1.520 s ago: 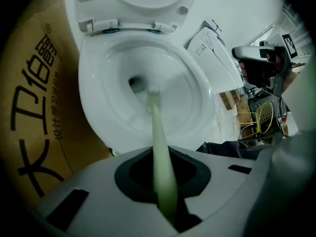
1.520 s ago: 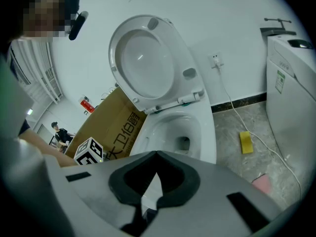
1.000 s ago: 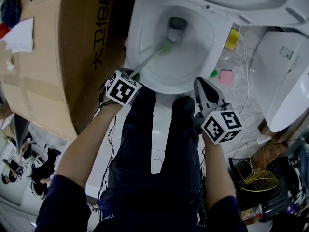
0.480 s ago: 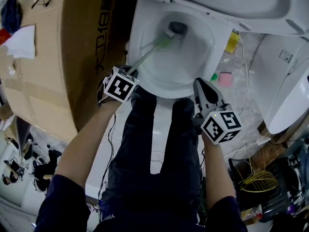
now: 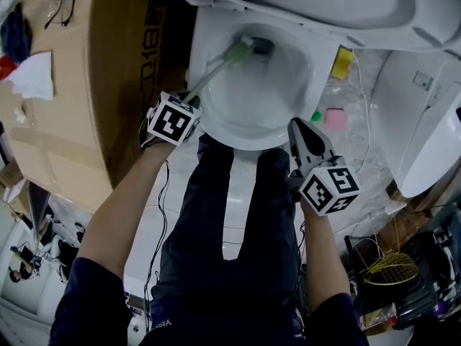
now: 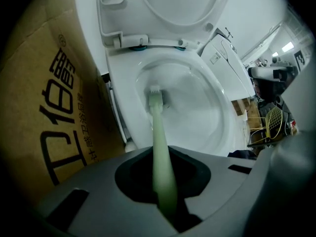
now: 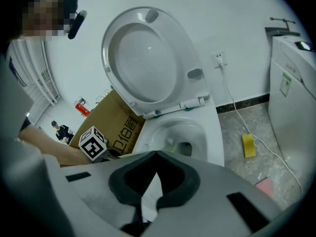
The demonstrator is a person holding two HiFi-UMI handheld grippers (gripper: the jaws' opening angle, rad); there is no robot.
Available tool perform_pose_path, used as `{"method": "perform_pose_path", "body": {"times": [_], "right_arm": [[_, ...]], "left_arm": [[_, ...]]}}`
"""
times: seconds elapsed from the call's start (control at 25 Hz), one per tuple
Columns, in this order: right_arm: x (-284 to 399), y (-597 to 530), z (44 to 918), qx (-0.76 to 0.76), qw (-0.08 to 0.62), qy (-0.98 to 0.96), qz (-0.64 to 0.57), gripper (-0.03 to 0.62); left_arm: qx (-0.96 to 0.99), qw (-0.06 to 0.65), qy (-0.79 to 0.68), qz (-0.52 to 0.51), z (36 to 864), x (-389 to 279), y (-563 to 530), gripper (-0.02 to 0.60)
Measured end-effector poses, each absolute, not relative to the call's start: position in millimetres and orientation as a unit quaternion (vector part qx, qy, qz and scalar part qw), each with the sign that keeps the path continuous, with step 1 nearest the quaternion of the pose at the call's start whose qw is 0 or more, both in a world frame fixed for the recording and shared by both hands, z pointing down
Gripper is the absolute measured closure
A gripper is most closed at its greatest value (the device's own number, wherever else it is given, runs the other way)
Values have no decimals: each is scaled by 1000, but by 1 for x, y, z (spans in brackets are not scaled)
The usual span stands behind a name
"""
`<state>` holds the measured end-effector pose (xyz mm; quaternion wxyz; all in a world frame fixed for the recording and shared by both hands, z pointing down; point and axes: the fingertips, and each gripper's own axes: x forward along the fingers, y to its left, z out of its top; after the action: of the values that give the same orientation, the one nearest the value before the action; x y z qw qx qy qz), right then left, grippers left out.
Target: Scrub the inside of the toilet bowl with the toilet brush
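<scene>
The white toilet bowl [image 5: 284, 85] stands open at the top of the head view, its seat and lid [image 5: 324, 2] raised. A toilet brush with a pale green handle [image 5: 209, 74] slants up from my left gripper [image 5: 191, 99], which is shut on the handle at the bowl's near left rim. Its head [image 5: 241, 47] lies against the far left inner wall beside the drain hole. In the left gripper view the handle [image 6: 159, 132] runs from the jaws to the head [image 6: 155, 95] inside the bowl [image 6: 202, 112]. My right gripper [image 5: 304, 130] hangs shut and empty just outside the near right rim.
A large cardboard box [image 5: 79, 71] stands tight against the toilet's left side. A yellow sponge [image 5: 341, 62], a pink block [image 5: 335, 117] and a white cable lie on the floor to the right, by a white appliance [image 5: 425, 121]. The person's dark trouser legs [image 5: 230, 229] face the bowl.
The brush head has swept from the drain toward the bowl's far left wall, and my left gripper has shifted left and up with it. My right gripper has stayed put.
</scene>
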<state>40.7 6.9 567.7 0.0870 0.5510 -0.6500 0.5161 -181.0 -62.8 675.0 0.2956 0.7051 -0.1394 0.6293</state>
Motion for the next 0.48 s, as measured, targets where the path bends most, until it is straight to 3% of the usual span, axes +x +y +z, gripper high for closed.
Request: {"method": "perform_pose_path", "body": {"times": [0.48], "right_arm": [[59,16,564,562,80,-641,516,594]], "left_arm": [[718,272,-135,626,669,-152,-76,525]]}}
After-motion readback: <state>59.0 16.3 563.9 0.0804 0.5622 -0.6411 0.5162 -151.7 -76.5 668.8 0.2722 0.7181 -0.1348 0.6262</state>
